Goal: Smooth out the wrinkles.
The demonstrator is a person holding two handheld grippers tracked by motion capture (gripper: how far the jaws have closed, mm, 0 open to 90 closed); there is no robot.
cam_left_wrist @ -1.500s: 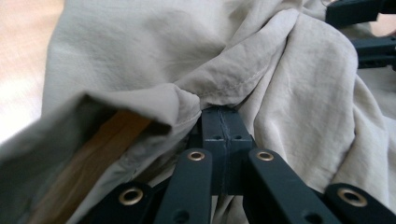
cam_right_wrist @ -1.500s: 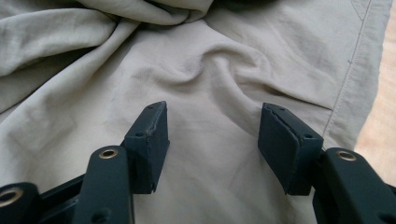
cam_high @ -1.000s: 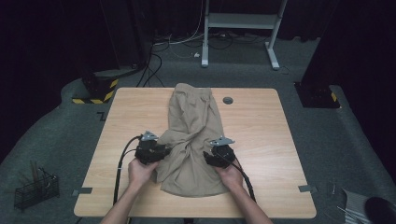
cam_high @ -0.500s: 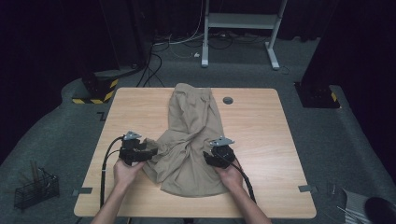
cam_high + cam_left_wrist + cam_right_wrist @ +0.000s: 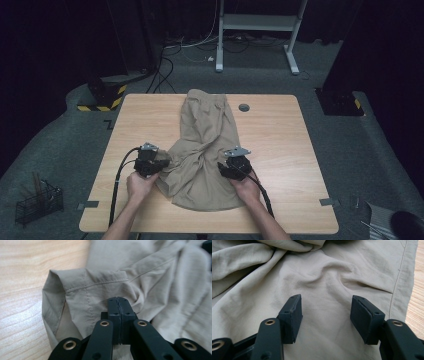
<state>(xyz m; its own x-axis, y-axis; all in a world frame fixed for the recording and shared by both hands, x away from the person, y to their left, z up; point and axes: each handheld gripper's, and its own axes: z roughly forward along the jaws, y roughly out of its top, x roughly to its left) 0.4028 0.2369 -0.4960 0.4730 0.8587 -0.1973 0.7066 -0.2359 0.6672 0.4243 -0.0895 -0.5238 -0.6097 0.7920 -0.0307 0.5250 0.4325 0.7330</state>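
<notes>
Crumpled khaki shorts (image 5: 207, 130) lie lengthwise down the middle of the wooden table (image 5: 280, 150), waistband at the far end. My left gripper (image 5: 164, 164) sits at the shorts' near left edge. In the left gripper view its jaws (image 5: 119, 300) are shut on a bunched fold of the shorts (image 5: 100, 290) just beside the stitched hem. My right gripper (image 5: 222, 168) rests at the near right side of the cloth. It stands open (image 5: 325, 312) just above flat fabric (image 5: 324, 277), with nothing between its fingers.
A round dark grommet (image 5: 244, 107) sits in the table's far side, right of the waistband. On the floor are a wire basket (image 5: 37, 202) at the left, a yellow-and-black striped base (image 5: 102, 95), cables and a white stand frame (image 5: 260, 22) behind the table.
My left gripper pulled the shorts' edge out to the left, then came back a little to the right, still gripping the cloth. The right gripper has stayed in place, open.
</notes>
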